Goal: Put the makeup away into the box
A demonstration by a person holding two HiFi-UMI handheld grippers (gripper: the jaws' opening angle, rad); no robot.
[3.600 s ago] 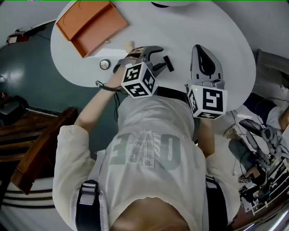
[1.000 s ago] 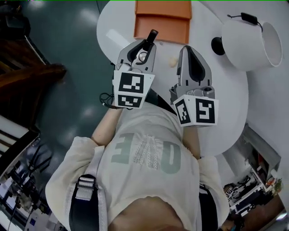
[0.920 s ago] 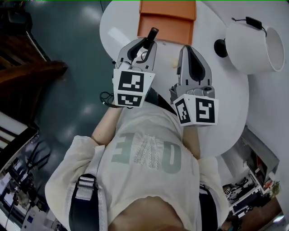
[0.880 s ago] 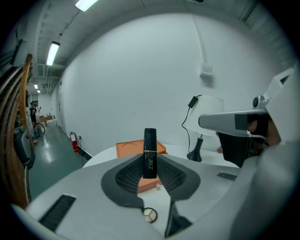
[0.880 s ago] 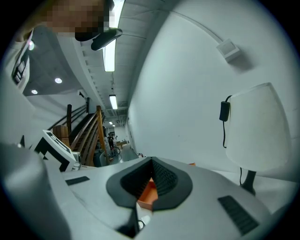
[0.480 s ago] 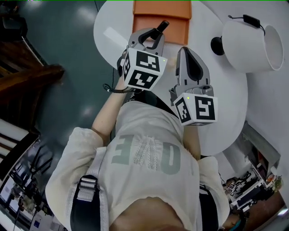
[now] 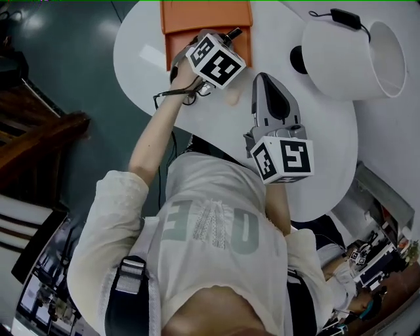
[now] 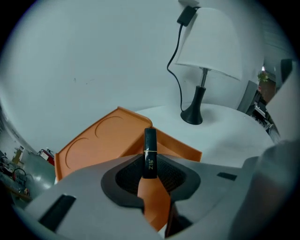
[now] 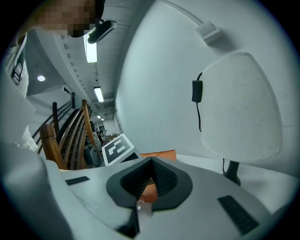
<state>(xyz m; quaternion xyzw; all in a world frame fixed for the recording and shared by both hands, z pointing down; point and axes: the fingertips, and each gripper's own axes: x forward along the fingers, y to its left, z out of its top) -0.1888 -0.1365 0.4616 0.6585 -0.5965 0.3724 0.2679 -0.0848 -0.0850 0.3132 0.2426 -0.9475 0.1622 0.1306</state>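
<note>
My left gripper (image 7: pixel 223 38) is shut on a black makeup tube (image 7: pixel 233 32) with a gold band. It reaches out over the open orange box (image 7: pixel 205 16) at the far side of the white table (image 7: pixel 321 138). In the left gripper view the tube (image 8: pixel 149 153) stands upright between the pads (image 8: pixel 126 178), with the box's tray and raised lid (image 8: pixel 103 140) right beyond it. My right gripper (image 7: pixel 266 79) hovers nearer me over the table, jaws together and holding nothing. The right gripper view shows its pads (image 9: pixel 164 180) meeting, with the left marker cube (image 9: pixel 116 149) and a sliver of the box (image 9: pixel 159 153) beyond.
A white lamp with a large shade (image 7: pixel 348 49) and black base (image 7: pixel 298 60) stands at the table's right, its cord hanging down the shade (image 8: pixel 176 47). A small beige object (image 7: pixel 231 97) lies on the table between the grippers. A wooden stair rail (image 7: pixel 39 131) is at the left.
My left gripper has swung forward and down with the tube, from in front of the box to over it, and rolled. The right gripper has shifted only slightly.
</note>
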